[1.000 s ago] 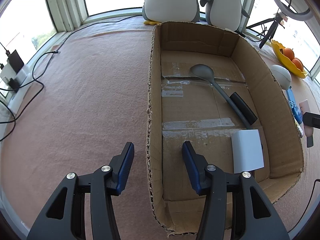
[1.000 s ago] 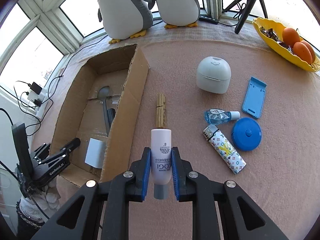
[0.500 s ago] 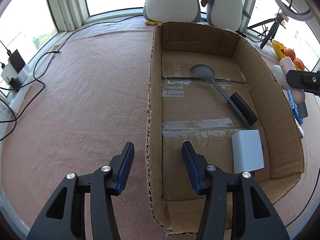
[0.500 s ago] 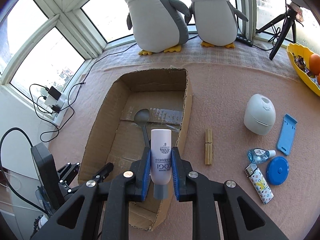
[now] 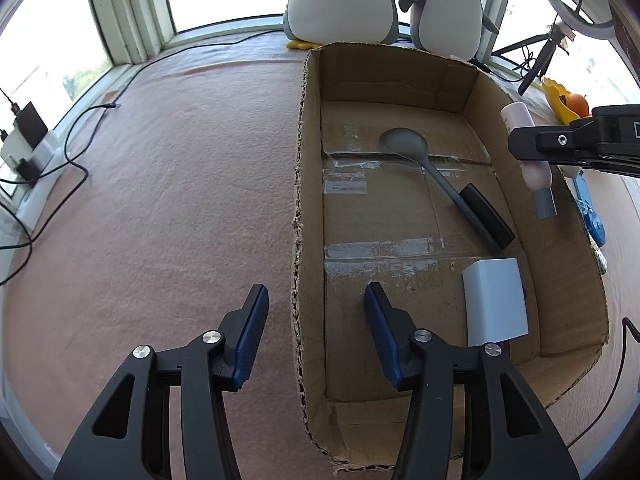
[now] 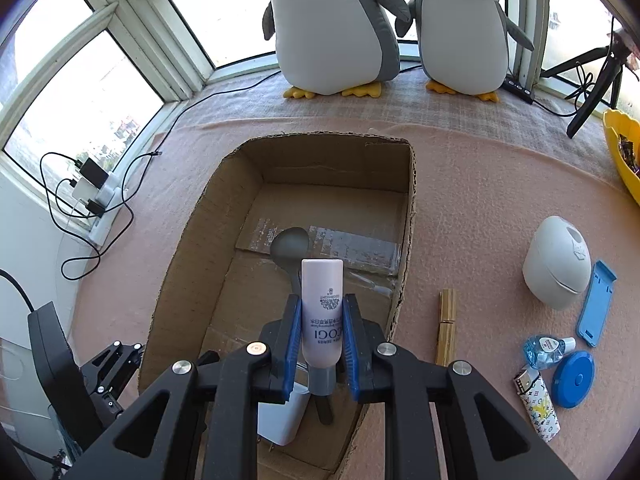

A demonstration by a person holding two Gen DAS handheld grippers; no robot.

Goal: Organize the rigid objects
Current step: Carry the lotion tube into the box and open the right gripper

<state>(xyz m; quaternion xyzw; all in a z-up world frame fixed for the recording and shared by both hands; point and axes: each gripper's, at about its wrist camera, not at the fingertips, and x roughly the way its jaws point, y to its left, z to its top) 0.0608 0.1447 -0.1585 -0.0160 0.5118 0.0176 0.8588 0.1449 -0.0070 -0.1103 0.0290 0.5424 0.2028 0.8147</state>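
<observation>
My right gripper (image 6: 322,305) is shut on a white tube with a grey cap (image 6: 322,300), cap toward me. It hangs over the open cardboard box (image 6: 408,220), above the right wall in the left wrist view, where the tube (image 5: 534,168) and right gripper (image 5: 576,146) show at the right. Inside the box lie a grey spoon (image 5: 404,142), a black bar (image 5: 486,214) and a white block (image 5: 494,300). My left gripper (image 5: 314,312) stands open astride the box's left wall (image 5: 298,200), its pads clear of the cardboard.
On the pink cloth right of the box lie a wooden clip (image 6: 447,326), a white round case (image 6: 556,264), a blue stand (image 6: 598,308), a small bottle (image 6: 544,350), a blue disc (image 6: 572,378) and a lighter (image 6: 538,404). Two plush penguins (image 6: 332,28) stand behind; cables (image 5: 72,148) run left.
My right gripper has carried the tube leftward from the cloth to above the box. The left gripper has not moved.
</observation>
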